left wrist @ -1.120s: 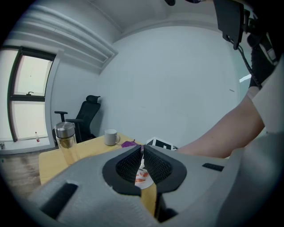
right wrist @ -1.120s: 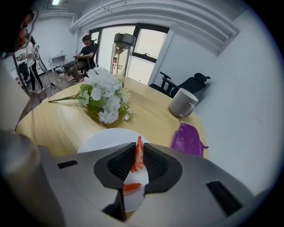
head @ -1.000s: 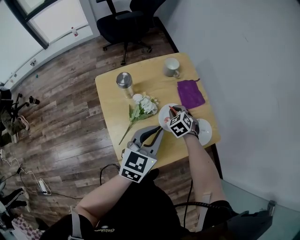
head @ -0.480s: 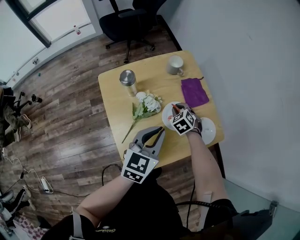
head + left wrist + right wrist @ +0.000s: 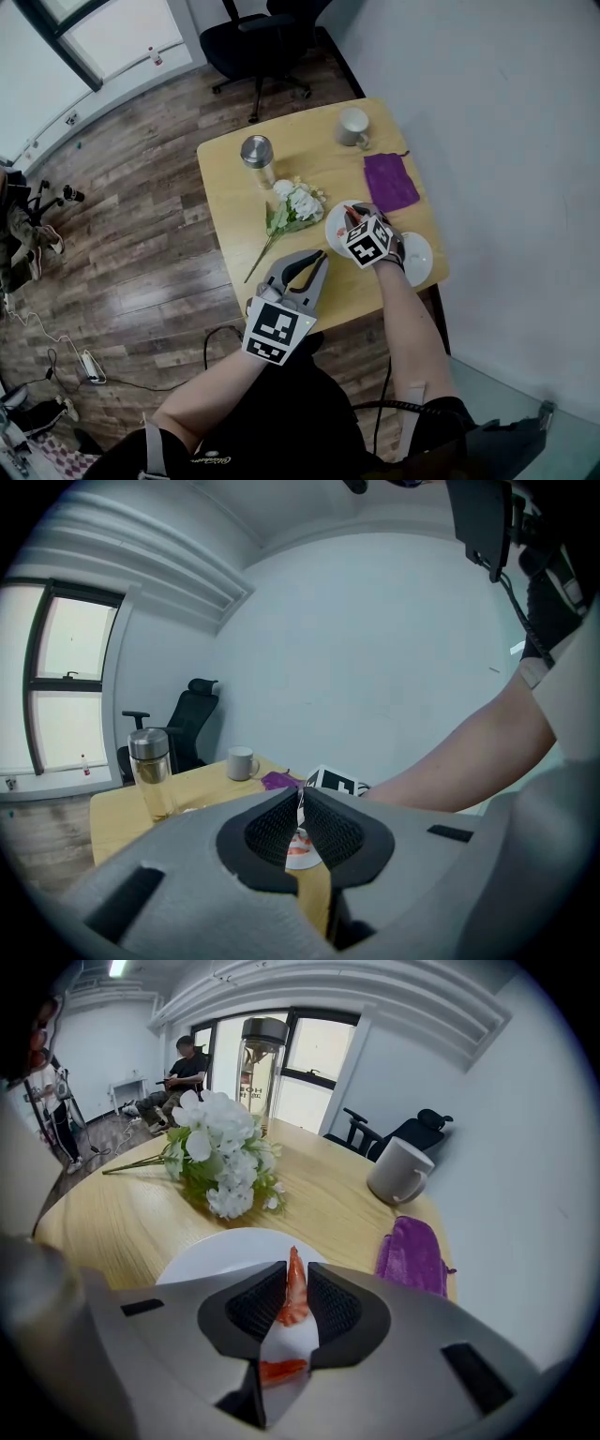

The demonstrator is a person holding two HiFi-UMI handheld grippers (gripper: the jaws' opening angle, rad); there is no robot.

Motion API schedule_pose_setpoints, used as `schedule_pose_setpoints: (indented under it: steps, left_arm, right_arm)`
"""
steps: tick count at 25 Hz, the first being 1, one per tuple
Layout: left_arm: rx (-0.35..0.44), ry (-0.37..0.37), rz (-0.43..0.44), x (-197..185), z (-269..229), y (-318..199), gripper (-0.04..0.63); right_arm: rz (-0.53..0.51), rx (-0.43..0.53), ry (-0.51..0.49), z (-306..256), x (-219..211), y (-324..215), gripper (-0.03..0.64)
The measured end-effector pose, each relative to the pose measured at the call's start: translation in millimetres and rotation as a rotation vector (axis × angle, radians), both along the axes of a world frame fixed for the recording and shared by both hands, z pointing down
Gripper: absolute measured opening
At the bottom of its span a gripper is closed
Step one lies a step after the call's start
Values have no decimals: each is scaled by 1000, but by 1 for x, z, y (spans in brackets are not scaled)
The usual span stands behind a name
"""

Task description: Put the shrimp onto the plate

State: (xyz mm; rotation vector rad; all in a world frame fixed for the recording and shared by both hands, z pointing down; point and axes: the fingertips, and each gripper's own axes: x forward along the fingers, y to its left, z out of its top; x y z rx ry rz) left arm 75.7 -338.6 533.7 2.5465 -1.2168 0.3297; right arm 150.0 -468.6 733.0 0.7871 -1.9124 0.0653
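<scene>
The shrimp (image 5: 295,1290) is clamped between the pads of my right gripper (image 5: 297,1277), jaws closed on its orange body, its thin end pointing out past the tips. A second red piece shows lower in the gap; I cannot tell whether it belongs to the same shrimp. Directly under and ahead of these jaws lies the white plate (image 5: 220,1252). Beyond the plate is a bunch of white flowers (image 5: 221,1154). Ahead and to the right of the jaws lie a purple cloth (image 5: 413,1255) and a grey mug (image 5: 399,1172). A glass bottle (image 5: 262,1065) stands behind the flowers. My left gripper (image 5: 300,804) has its jaws pressed together at the tips with nothing between them. It hangs over the near edge of the table (image 5: 234,211), well left of the right gripper, aimed towards the plate.
</scene>
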Motion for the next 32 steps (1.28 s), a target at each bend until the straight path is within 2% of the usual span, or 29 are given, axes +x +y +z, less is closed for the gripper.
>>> schedule_pose_setpoints:
  steps: [8,19,23,32]
  left_arm:
    - [-1,3,0,2,1,0,21]
    - [12,5,17,11,-7,3,21]
    - [14,1,26,14,-8,6,21]
    - [31,4,35,19,-16,7,21]
  right_arm:
    - [-1,8,-22,-5,-2,-1,71]
    - [25,48,-119,-36,-9,0,69]
    - [52,72,-210,-58,-18,3,69]
    - [166,149,-425,-120,-17,18,5]
